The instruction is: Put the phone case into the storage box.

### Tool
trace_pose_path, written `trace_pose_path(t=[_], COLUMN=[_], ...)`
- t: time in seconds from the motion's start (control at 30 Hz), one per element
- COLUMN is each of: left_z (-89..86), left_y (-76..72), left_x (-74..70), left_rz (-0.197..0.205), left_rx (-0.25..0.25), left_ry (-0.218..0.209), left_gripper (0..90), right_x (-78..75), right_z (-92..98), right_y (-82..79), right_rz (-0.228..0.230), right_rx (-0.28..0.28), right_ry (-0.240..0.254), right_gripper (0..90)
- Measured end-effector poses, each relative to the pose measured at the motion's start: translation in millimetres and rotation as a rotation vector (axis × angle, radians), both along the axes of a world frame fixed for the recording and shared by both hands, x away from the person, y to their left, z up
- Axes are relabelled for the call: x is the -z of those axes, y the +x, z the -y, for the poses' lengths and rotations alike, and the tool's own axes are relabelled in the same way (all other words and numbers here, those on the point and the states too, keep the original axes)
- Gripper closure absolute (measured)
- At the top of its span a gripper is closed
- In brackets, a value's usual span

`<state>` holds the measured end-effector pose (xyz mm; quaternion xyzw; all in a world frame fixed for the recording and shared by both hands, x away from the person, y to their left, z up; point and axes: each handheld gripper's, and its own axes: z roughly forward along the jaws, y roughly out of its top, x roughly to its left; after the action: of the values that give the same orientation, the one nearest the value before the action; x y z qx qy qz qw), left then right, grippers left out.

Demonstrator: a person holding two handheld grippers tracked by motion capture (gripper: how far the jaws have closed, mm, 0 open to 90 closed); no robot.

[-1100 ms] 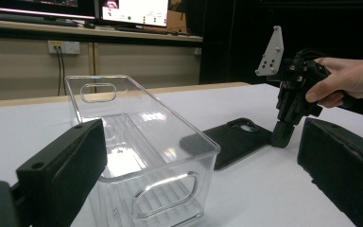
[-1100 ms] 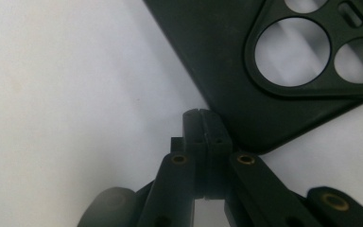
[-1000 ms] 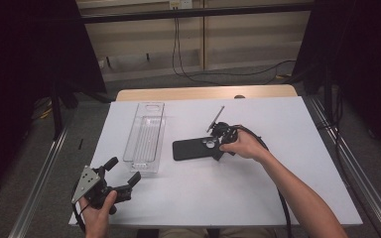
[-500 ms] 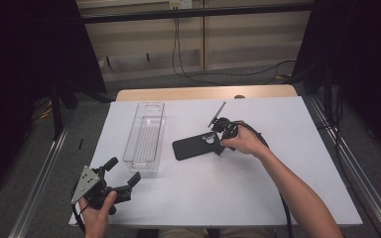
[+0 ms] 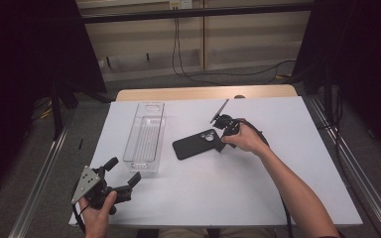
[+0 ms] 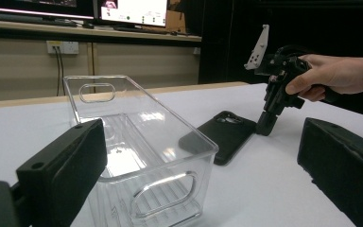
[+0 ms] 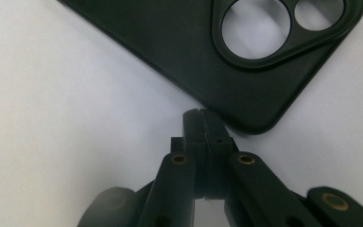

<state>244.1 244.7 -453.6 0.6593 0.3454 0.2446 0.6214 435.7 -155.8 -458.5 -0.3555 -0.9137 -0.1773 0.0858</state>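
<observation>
Lying flat on the white table (image 5: 278,188), just right of the clear plastic bin (image 5: 145,136): a black phone case (image 5: 197,144), back up, camera cutout toward its far right end. Standing lengthwise beside the case, empty, open side up, that same bin. Pressing down at the case's right corner, touching or nearly touching its edge: the right gripper (image 5: 220,145), jaws closed flat against each other with nothing between them, tips set on the table right against the case's rounded corner in the right gripper view (image 7: 202,124). Wrapping the tool's handle, the right hand (image 5: 245,139). Hovering well to the near left of the case, past the bin's near end: the left gripper (image 5: 124,173), jaws spread wide apart and holding nothing, gripped by the left hand (image 5: 98,214) at the table's near edge.
</observation>
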Motion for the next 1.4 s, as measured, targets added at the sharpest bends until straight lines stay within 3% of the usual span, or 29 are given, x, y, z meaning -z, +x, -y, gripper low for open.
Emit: trace_pose_path(t=[0.17, 0.3, 0.57, 0.93, 0.97, 1.4], left_z=[-0.6, -1.3, -0.4, -1.1, -1.8, -2.2], left_y=[-0.2, 0.3, 0.4, 0.7, 1.5, 1.2], left_x=[-0.3, 0.1, 0.0, 0.0, 0.4, 0.4], left_rz=[0.001, 0.004, 0.001, 0.002, -0.002, -0.001], left_rx=[-0.011, -0.008, -0.003, 0.000, 0.000, -0.008], left_ry=[0.000, 0.000, 0.002, 0.010, 0.004, 0.002], left_gripper=[2.4, 2.4, 2.4, 2.4, 2.4, 2.4], right_x=[-1.6, -1.1, -1.5, -2.1, -2.7, -17.2], right_z=[-0.1, 3.2, 4.4, 3.5, 4.6, 0.2], right_y=[5.9, 8.8, 13.7, 11.4, 11.7, -0.4], right_rz=[0.023, 0.027, 0.052, 0.083, 0.093, 0.175], right_rx=[0.011, 0.048, 0.071, 0.077, 0.058, 0.057], right_ry=[-0.037, -0.026, -0.036, -0.043, -0.049, 0.099], right_gripper=[90.0, 90.0, 90.0, 90.0, 90.0, 90.0])
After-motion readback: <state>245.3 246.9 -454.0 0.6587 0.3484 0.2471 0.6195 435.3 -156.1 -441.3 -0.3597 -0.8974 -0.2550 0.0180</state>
